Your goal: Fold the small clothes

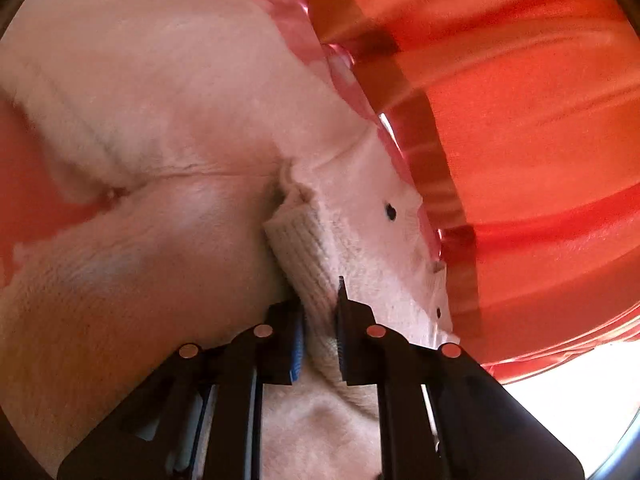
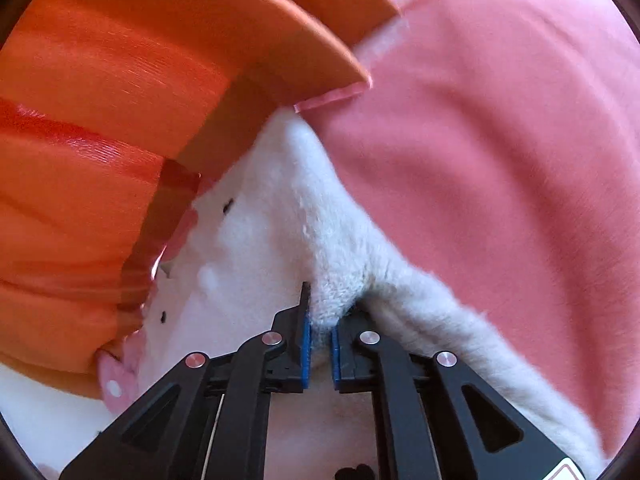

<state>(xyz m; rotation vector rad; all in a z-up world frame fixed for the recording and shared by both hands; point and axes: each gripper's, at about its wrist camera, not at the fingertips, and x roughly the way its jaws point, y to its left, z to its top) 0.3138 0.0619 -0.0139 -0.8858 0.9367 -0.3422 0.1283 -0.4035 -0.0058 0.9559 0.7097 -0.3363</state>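
Note:
A small fleece garment, cream on its fuzzy inside (image 1: 152, 120) and pink on its outside (image 2: 500, 140), fills both views. My left gripper (image 1: 320, 320) is shut on its ribbed cream cuff or hem (image 1: 304, 248). My right gripper (image 2: 320, 328) is shut on a fuzzy cream fold (image 2: 336, 292) at the pink edge. Small dark snaps (image 1: 391, 211) (image 2: 228, 205) sit on the cream placket. The garment's full outline is hidden.
An orange translucent plastic tub or basket (image 1: 520, 120) (image 2: 100, 100) stands right behind the garment, very close to both grippers. A white surface (image 1: 580, 392) (image 2: 40, 412) shows below it.

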